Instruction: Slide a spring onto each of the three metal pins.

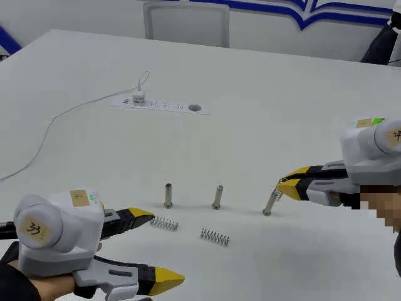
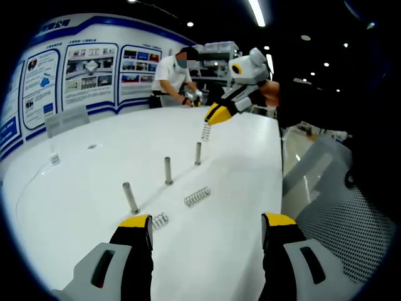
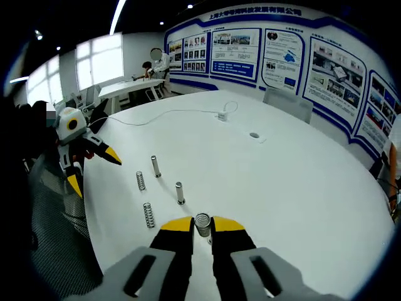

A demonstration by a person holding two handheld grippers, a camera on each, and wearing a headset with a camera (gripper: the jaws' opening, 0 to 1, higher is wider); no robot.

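Note:
Three short metal pins stand in a row on the white table: the left pin, the middle pin and the right pin, which leans a little. My right gripper is shut on a spring held at the top of the right pin. In the right gripper view that spring sits end-on between the yellow tips. Two loose springs lie in front of the pins. My left gripper is open, near the table's front edge, just left of the nearer spring.
A white power strip with a plugged-in cable lies farther back on the table. A chair stands behind the far edge. A person works at another table in the background.

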